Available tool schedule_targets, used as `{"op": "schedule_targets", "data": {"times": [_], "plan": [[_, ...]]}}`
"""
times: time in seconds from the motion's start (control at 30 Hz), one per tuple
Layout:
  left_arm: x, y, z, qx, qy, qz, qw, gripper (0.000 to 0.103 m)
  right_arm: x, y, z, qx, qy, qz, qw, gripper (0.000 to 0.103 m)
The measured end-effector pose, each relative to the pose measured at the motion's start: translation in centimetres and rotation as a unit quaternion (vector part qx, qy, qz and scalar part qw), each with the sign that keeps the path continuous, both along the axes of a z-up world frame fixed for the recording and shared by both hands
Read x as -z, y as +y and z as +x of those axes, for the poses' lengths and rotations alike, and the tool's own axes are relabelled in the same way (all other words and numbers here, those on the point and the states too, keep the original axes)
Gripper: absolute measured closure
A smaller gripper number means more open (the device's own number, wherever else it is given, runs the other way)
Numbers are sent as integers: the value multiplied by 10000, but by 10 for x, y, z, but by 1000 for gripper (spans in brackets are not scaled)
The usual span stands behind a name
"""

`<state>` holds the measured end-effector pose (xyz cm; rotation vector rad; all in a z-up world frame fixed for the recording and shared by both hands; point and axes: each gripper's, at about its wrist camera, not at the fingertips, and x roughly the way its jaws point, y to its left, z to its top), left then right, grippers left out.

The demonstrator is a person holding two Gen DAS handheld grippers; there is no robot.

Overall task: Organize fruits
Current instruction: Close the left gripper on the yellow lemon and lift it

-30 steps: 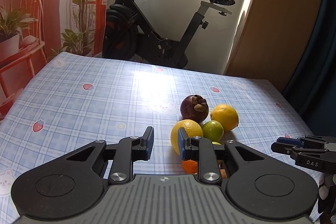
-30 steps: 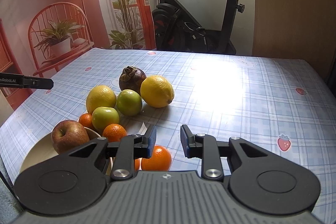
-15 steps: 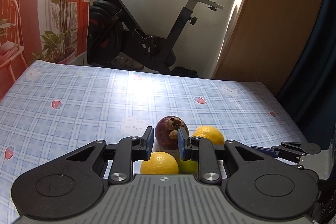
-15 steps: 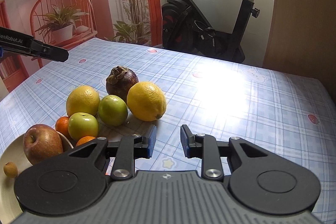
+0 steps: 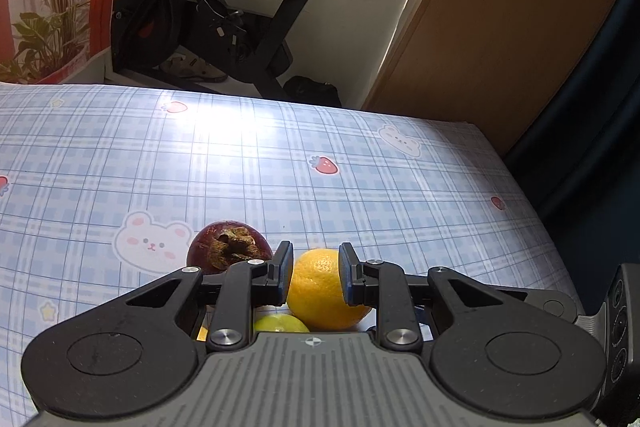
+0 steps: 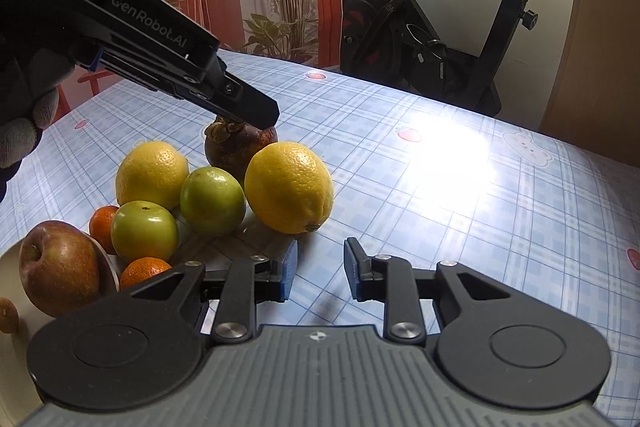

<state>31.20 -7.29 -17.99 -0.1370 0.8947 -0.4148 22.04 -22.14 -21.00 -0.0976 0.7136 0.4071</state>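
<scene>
Right wrist view: right gripper (image 6: 320, 269) nearly clenched, empty, over table (image 6: 460, 187); lemon (image 6: 289, 187) at 11 o'clock. Left gripper (image 6: 256, 113) clenched, empty, above mangosteen (image 6: 236, 151).

Black tongs (image 6: 320, 273), blue pads, silver screws, "GenRobot.AI" lettering, grey glove (image 6: 24, 107)

Bright glare washes the tablecloth (image 6: 452, 163); fisheye edges curve.

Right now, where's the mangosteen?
In the right wrist view the mangosteen sits at the far end of the fruit cluster, behind the lemon, under the left gripper.
</scene>
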Motion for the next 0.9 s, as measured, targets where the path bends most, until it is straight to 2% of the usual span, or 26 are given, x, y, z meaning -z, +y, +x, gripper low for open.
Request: {"op": "schedule_targets", "data": {"times": [0.07,0.2,0.53,0.63,0.7,0.77,0.9], "plan": [[5,0,5,-17,117,-33,9999,77,1,2,3,-34,7,-10,10000,70],[10,-3,14,158,274,-39,9995,77,2,4,8,-116,21,-40,9999,70],[10,-13,22,335,241,-14,9991,77,5,8,14,-310,35,-109,9995,66],[8,-19,20,421,184,104,9989,76,7,8,15,-294,53,-42,9995,66],[8,-22,20,472,122,186,9986,75,9,8,16,-262,55,-17,9996,64],[8,-23,20,522,97,216,9984,75,9,6,18,-230,58,-4,9997,58],[11,-18,27,477,142,123,9987,74,7,8,22,-256,55,33,9997,56]]}}
